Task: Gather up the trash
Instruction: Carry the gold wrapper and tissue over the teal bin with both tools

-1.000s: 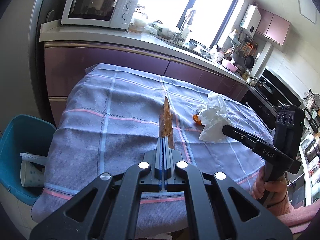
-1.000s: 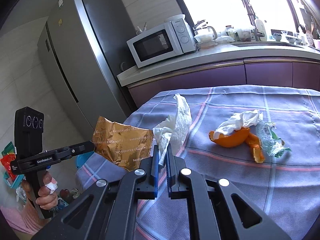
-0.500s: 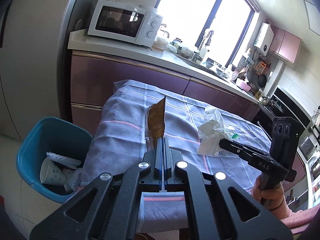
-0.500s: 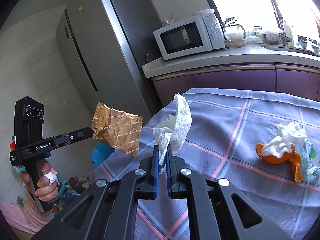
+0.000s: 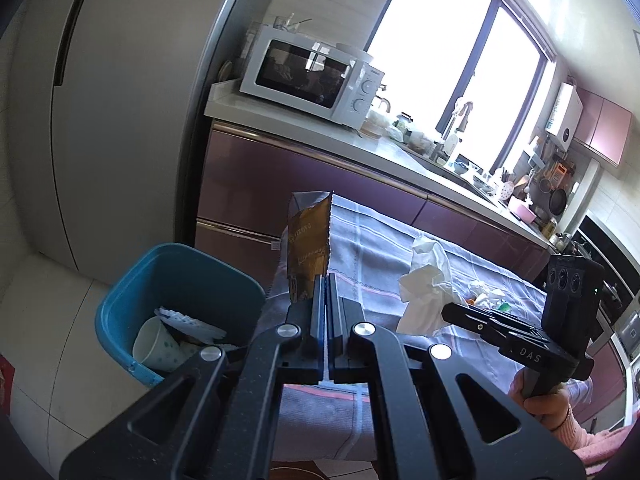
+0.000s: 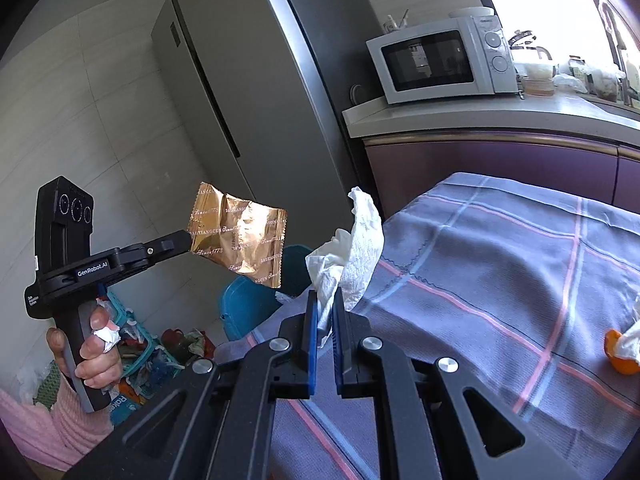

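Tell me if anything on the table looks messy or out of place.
Yes: an orange peel with a crumpled tissue on it lies loose on the checked tablecloth. The teal bin beside the table already holds a paper cup.

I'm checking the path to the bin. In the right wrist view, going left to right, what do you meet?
Left gripper → gold wrapper → blue bin → white tissue → microwave → orange peel.

Home kitchen: microwave (image 5: 312, 76) on counter (image 5: 304, 128), tall fridge (image 6: 224, 92), sink tap (image 5: 460, 114).
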A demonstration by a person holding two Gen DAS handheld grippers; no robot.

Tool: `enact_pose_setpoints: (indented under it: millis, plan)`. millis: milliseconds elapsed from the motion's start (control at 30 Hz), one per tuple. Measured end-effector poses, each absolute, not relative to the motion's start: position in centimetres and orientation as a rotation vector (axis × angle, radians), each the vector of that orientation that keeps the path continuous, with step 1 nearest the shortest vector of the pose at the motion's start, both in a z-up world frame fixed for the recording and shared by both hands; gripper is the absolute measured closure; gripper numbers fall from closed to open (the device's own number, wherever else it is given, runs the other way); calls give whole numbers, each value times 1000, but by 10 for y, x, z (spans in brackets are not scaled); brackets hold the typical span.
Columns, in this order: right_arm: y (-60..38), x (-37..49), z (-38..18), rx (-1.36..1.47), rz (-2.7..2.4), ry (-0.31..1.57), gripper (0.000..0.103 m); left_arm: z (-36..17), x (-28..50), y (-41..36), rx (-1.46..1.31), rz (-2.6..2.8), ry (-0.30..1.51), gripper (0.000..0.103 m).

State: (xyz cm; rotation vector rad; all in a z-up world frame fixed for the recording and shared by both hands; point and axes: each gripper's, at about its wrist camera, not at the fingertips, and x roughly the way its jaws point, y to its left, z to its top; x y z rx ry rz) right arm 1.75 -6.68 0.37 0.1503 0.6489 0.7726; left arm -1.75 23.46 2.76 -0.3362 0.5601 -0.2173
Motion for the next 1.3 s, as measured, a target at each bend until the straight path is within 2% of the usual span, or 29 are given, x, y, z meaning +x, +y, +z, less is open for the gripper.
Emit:
enact_pose_setpoints:
  millis: [433,1300]
  plan:
    - [-5,29,5,107,905,687,97,0,-16,285,-377,-92,614,102]
    - [77,63,-30,42,958,846,97,-74,13,313,-455,-8,761,102]
